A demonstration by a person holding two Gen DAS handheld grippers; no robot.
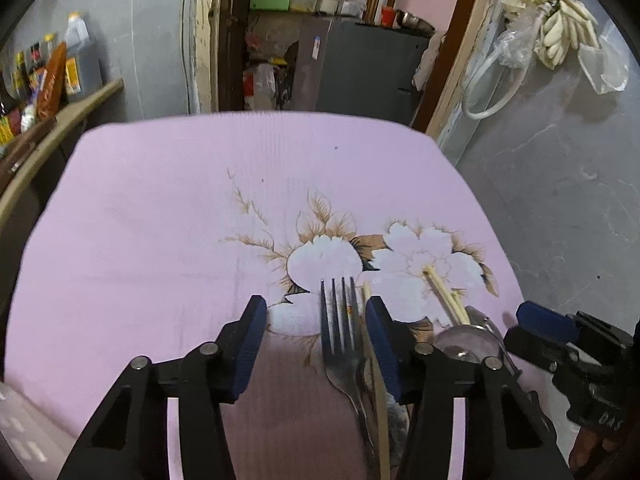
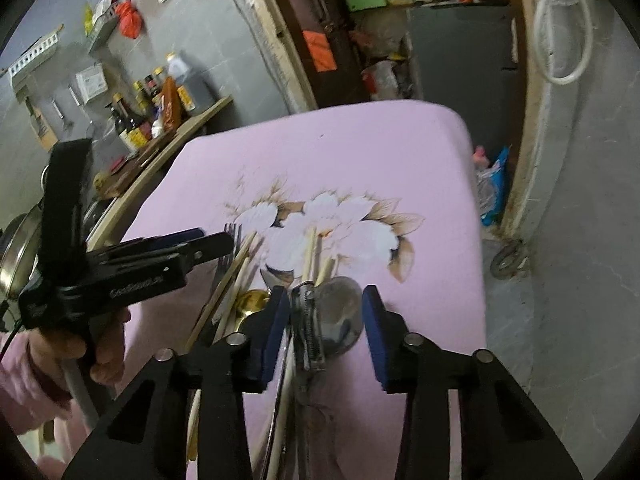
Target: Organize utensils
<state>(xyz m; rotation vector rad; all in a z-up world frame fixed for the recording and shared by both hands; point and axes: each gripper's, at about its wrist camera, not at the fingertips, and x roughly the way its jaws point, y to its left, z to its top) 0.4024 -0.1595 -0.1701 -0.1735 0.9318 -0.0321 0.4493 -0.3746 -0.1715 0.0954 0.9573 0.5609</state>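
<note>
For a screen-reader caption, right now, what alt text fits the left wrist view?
The left gripper, its blue-padded jaws apart, straddles a steel fork lying on a pink floral tablecloth. Pale wooden chopsticks and a round steel spoon lie to the right, where the right gripper enters.

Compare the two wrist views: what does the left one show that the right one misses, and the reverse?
Left wrist only: the fork's tines clear, between the left gripper's fingers, untouched.

Right wrist only: a gold spoon, a hand holding the left gripper, and a steel spoon between the right gripper's fingers.

Both: pink flowered cloth, chopsticks, doorway shelves.
</note>
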